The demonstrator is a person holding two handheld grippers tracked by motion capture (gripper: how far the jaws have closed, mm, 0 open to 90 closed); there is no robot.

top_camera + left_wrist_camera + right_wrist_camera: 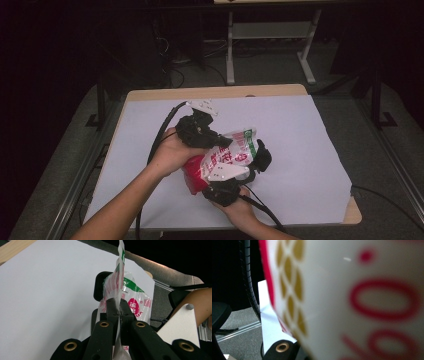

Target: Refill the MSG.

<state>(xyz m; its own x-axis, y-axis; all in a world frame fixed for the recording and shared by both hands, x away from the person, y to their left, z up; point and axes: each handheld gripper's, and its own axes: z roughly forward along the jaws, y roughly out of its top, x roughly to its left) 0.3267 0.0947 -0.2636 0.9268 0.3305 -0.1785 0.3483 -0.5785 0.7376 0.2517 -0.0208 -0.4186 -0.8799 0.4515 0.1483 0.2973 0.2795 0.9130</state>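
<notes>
Scene: I am watching two hand-held grippers working a printed plastic snack bag (227, 155) above a table covered with a white sheet (300, 145).
Left gripper: the left gripper (220, 141) is clenching the bag's thin upper film; in the left gripper view its jaws are pressing together on the sheet of plastic (121, 287), which is standing up edge-on between them.
Right gripper: the right gripper (260, 159) is sitting just below and right of the left one, against the bag's far side. I am judging it closed on the bag; its own camera is too close and blurred to show the pads.
Why held so: both grips sitting close on the top edge suggests I am pulling the seam apart to open the bag.
Bag position: lifted off the table, between both grippers, its red lower end (192, 175) hanging toward the left hand (172, 150).
Writing: red, green and white print, with gold diamond patterning (292, 300). Large red rounded figures (384, 300), perhaps zeros, are blurred; no brand is readable.
</notes>
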